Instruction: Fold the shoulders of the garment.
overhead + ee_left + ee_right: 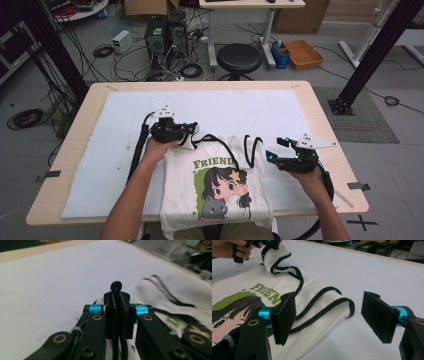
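We're pinching the left strap (116,286) of the tank top (215,185) lying on the desk (75,130) with the left tool (186,131), right tool (332,317) gaping wide at the other strap (337,303), needing to close next.

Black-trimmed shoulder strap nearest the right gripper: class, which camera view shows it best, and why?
The right gripper view: the strap lies close and sharp between the right gripper's open jaws, untouched. The high view shows it small beside that gripper. The left gripper view shows only blurred straps far off.
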